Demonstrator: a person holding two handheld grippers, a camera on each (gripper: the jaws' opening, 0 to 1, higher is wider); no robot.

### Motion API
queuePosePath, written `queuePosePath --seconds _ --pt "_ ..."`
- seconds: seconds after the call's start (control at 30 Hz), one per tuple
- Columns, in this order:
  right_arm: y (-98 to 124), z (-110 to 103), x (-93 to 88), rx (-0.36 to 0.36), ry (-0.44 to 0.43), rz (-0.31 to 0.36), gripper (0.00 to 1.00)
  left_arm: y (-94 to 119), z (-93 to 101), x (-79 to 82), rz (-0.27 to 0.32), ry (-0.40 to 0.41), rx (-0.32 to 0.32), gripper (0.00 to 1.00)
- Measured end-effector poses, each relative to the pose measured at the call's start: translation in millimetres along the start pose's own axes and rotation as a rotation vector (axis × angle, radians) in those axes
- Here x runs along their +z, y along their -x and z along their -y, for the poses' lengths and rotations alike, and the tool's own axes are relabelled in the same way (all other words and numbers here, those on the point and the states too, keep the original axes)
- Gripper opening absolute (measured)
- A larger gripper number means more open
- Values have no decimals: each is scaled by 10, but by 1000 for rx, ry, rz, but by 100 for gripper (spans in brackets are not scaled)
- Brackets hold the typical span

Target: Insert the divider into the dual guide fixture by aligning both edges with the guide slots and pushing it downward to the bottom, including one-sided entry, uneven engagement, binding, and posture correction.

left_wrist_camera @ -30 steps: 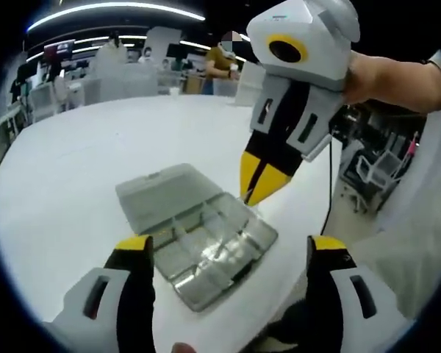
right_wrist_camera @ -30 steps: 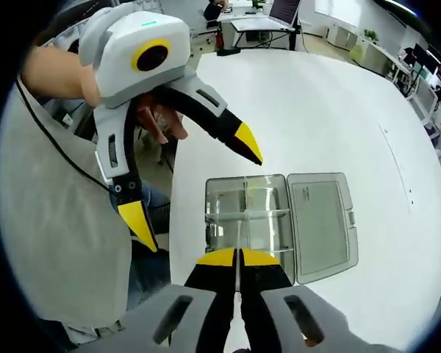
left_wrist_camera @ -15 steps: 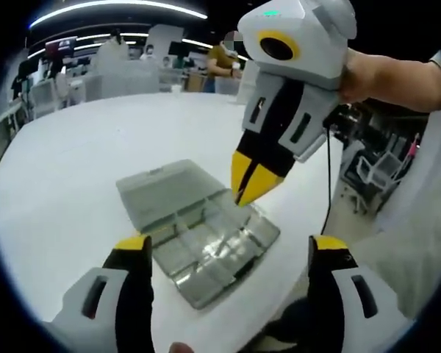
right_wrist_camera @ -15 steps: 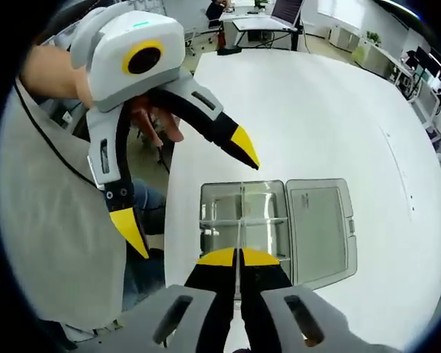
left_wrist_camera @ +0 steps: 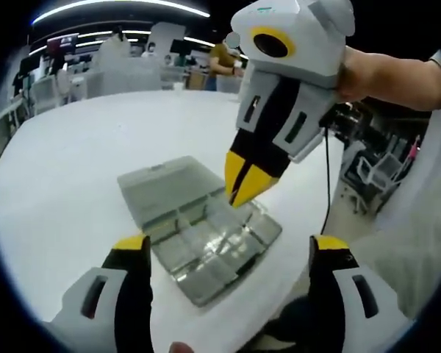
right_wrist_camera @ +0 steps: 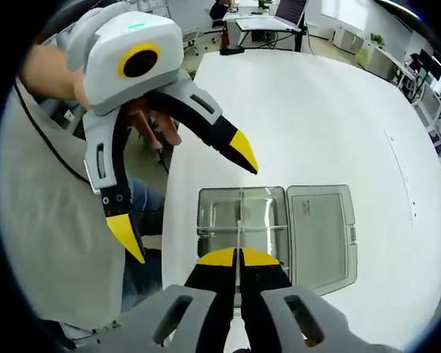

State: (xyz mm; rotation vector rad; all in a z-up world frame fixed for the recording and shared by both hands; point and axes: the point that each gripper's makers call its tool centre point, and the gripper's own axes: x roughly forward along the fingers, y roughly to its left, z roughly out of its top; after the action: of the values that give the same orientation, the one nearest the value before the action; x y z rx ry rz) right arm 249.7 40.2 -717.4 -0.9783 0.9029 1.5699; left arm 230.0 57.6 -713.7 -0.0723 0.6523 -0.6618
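Right gripper (left_wrist_camera: 239, 193) lowered toward box (left_wrist_camera: 198, 235), gripping divider (right_wrist_camera: 238, 220)

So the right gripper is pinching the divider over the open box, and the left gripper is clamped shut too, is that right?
Not quite. The left gripper is open, its jaws spread wide apart with nothing between them, as the right gripper view shows. The rest holds: the right gripper is shut on the thin clear divider above the open box on the table.
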Motion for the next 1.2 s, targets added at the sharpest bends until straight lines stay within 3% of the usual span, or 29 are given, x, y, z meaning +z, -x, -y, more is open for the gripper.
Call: queuePosePath --seconds 1.2 --pt "-159 39 -30 -2 2 7 0 64 -49 -43 -10 11 12 86"
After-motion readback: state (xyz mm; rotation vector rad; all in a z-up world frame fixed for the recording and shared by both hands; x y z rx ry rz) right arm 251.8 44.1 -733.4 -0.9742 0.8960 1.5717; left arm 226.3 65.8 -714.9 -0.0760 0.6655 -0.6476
